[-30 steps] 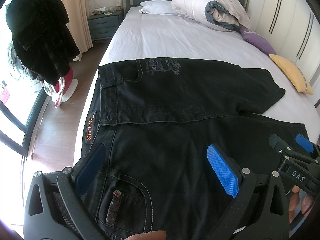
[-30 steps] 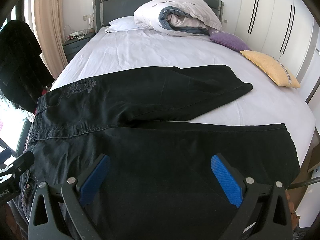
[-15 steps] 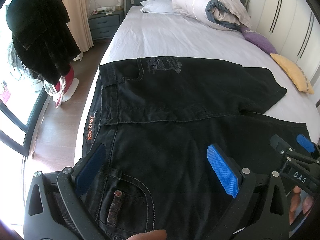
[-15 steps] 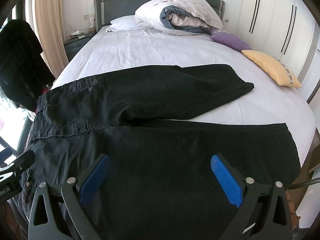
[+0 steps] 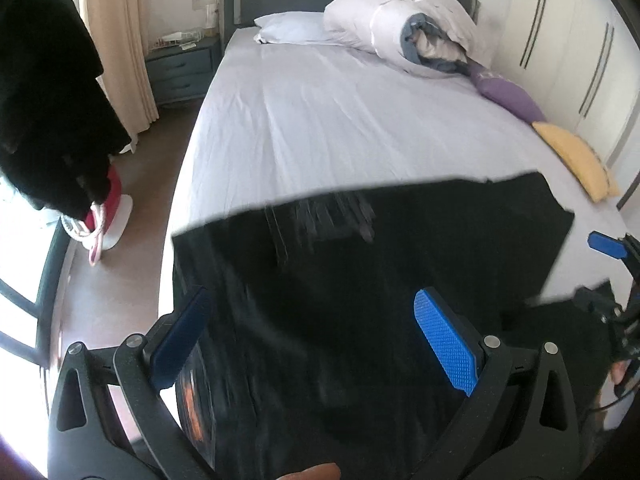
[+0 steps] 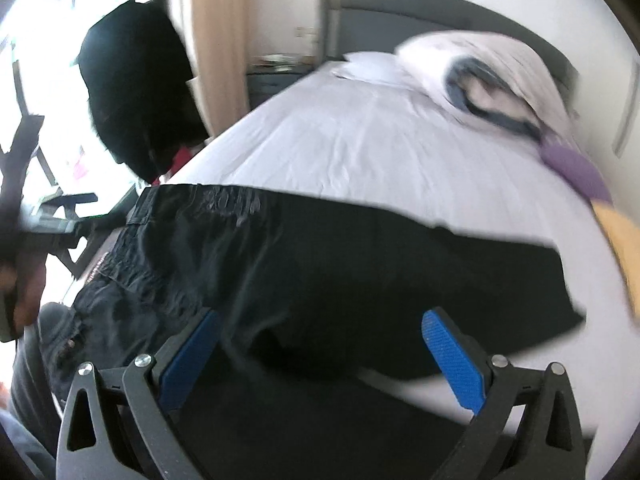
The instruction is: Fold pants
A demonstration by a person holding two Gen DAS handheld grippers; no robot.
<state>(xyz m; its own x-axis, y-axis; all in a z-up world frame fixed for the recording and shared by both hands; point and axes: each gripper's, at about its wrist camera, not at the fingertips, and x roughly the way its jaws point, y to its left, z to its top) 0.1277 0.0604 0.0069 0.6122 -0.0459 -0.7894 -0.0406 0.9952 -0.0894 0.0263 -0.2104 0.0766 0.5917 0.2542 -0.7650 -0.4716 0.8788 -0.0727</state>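
Ahead of both your grippers runs the bed (image 5: 340,120), its pale sheet bare from the pants up to the headboard. Far ahead sit a white pillow (image 5: 292,32) and a rolled duvet (image 5: 416,36); ahead and to the right of your left gripper lie a purple cushion (image 5: 508,94) and a yellow cushion (image 5: 576,160). Ahead and to the left, off the bed, a dark coat (image 5: 48,100) hangs by the curtain (image 5: 120,40), with a nightstand (image 5: 182,70) beyond it.

The pants (image 5: 360,280) are black and lie across the near end of the bed, straight under and ahead of both grippers. From your right gripper's camera, the waistband (image 6: 140,204) is ahead to the left at the bed's edge, and one leg runs off to the right, its hem ahead and right of the fingers. Both views are blurred, so the folds in the cloth are hard to read.

Your left gripper (image 5: 316,340) is spread wide, blue pads apart, with pants cloth showing between them; nothing is pinched. Your right gripper (image 6: 320,356) is likewise spread wide above the pants, gripping nothing. Whether either fingertip touches the cloth cannot be told. Your right gripper shows at the right rim of the left camera, and your left hand (image 6: 24,280) at the left rim of the right camera.
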